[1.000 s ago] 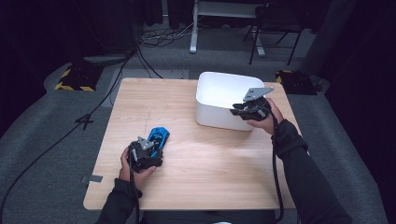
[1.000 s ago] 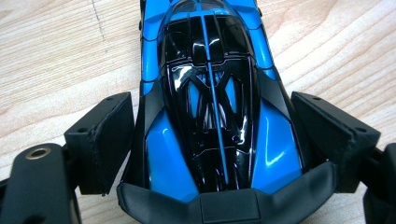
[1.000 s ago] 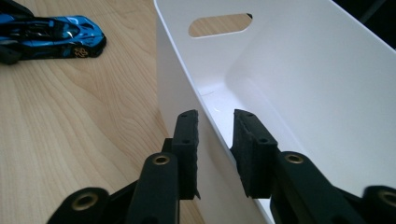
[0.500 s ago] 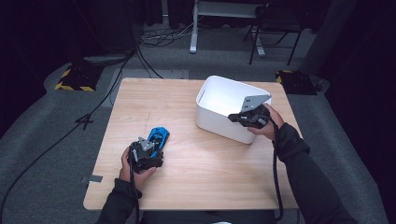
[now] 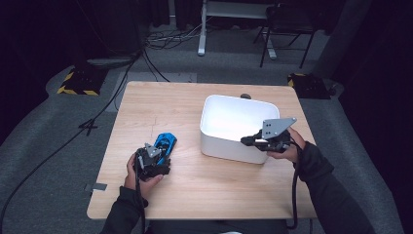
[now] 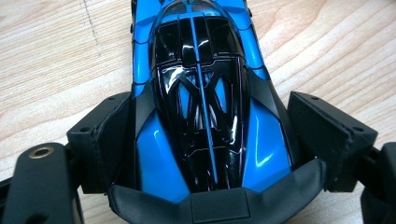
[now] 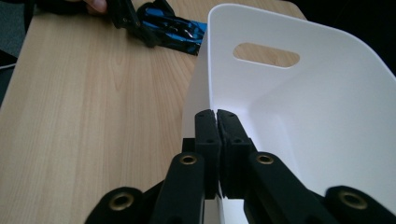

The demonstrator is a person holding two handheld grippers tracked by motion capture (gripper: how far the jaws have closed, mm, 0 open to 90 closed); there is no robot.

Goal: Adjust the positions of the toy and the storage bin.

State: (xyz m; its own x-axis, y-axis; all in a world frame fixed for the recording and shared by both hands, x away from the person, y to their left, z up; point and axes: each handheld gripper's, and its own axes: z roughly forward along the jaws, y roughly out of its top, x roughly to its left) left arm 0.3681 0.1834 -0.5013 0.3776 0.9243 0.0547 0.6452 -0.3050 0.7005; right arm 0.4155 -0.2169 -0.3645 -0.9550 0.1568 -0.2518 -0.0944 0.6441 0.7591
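A blue and black toy car [image 5: 166,141] [image 6: 201,93] lies on the wooden table [image 5: 160,102], left of centre. My left gripper [image 5: 158,152] [image 6: 210,112] is shut on its rear, one pad pressed against each side. A white plastic bin [image 5: 225,146] [image 7: 303,102] stands right of centre, with nothing visible inside it. My right gripper [image 5: 247,140] [image 7: 217,116] is shut on the bin's near wall at the rim. Its jaws have just been opening slightly, and the thin wall is still between the pads. The right gripper view also takes in the car [image 7: 175,30] and the left gripper [image 7: 135,23] farther off.
The table's near edge lies just below both hands. A grey tape strip [image 5: 96,186] marks its front left corner. Behind the table, on the grey floor, are cables [image 5: 146,53], a desk frame [image 5: 200,29], a chair [image 5: 287,29] and yellow-black striped blocks [image 5: 78,83].
My right gripper has come toward the table's near edge, dragging the white bin with it and turning it a little. The left gripper and the car have not moved.
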